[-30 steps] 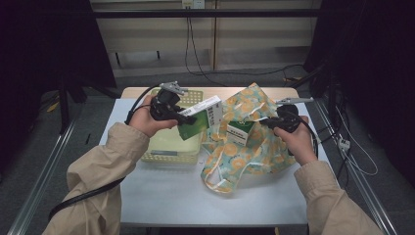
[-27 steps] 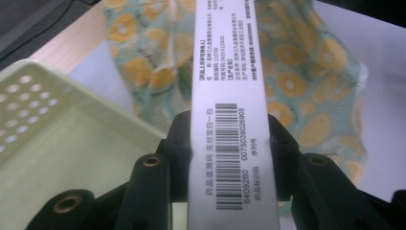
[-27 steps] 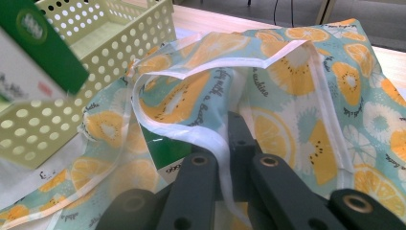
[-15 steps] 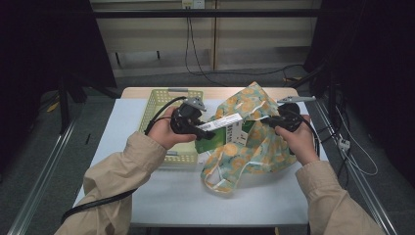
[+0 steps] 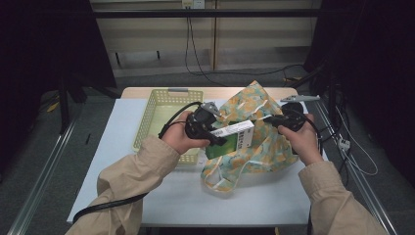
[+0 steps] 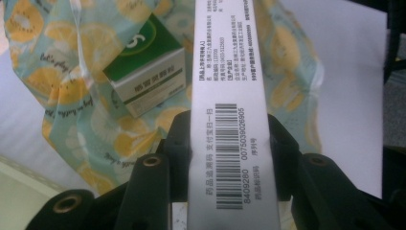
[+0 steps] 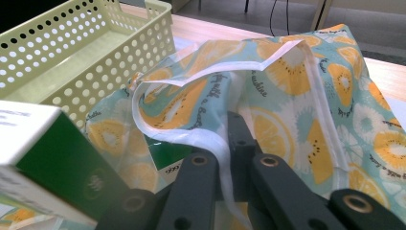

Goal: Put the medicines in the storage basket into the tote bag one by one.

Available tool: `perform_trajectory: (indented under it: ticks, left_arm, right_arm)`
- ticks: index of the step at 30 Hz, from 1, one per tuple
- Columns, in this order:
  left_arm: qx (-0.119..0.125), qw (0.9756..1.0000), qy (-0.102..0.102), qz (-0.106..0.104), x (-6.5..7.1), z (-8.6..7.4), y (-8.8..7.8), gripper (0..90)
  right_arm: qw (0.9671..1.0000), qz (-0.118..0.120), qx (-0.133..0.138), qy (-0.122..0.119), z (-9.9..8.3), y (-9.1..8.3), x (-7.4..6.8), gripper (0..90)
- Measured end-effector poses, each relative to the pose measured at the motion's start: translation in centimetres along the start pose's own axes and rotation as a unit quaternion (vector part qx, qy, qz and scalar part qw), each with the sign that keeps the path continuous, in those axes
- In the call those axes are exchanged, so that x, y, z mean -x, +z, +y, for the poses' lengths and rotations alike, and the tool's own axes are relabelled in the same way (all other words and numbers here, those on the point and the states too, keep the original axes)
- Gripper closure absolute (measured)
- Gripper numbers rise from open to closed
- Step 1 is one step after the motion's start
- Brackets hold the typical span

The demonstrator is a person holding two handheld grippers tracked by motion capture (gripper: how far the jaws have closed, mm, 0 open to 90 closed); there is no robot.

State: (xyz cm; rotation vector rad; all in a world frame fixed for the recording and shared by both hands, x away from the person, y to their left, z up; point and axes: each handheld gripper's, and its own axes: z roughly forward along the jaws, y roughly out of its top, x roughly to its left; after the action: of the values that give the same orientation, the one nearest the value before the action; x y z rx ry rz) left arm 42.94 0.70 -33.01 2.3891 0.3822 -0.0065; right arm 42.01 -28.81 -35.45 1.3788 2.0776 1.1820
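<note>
A green and white medicine box (image 5: 236,135) with a barcode side (image 6: 229,143) is clamped between the jaws of my left gripper (image 5: 215,136) (image 6: 230,130). It hangs over the mouth of a fruit-print cloth bag (image 5: 259,147) (image 6: 72,72). A second green and white box (image 6: 148,72) lies inside the bag. My right gripper (image 5: 274,120) (image 7: 234,139) is shut on the bag's white hem (image 7: 210,139) and holds the opening up. The held box (image 7: 43,158) shows at the left of the right gripper view.
A pale green perforated basket (image 5: 147,122) (image 7: 72,57) stands left of the bag on the white table (image 5: 171,196). Cables trail from both grippers. The floor and a dark frame surround the table's edges.
My left gripper has carried the box rightward and a little down, from over the basket to the bag's mouth. The right gripper has stayed on the hem.
</note>
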Motion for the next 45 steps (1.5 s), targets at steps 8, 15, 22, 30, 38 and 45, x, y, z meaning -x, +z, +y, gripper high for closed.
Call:
perform_trajectory:
  ticks: [8,15,22,30,38,45]
  left_arm:
    - [-0.022,0.9994,-0.014,0.022,-0.6,-0.1,2.2,62.5]
    - [-0.025,0.9988,-0.029,0.029,-1.2,0.4,4.0,62.6]
    - [-0.017,0.9981,-0.043,0.039,-2.1,1.0,5.5,62.6]
    - [0.005,0.9967,-0.065,0.049,-2.9,2.1,6.6,62.5]
    - [0.018,0.9959,-0.071,0.052,-3.0,2.4,7.1,62.6]
    - [0.029,0.9954,-0.074,0.054,-2.9,3.0,8.0,62.6]
  right_arm:
    - [1.0,-0.002,0.002,-0.001,0.0,-0.5,0.1,90.0]
    - [1.0,0.005,0.003,-0.004,0.1,-0.3,-0.3,90.0]
    - [1.0,0.008,0.002,-0.005,0.1,-0.1,-0.6,90.0]
    - [0.9999,0.01,0.003,-0.005,0.1,-0.2,-0.5,90.0]
    - [0.9999,0.011,0.004,-0.005,0.1,-0.3,-0.5,90.0]
    - [0.9999,0.011,0.004,-0.005,0.1,-0.3,-0.6,90.0]
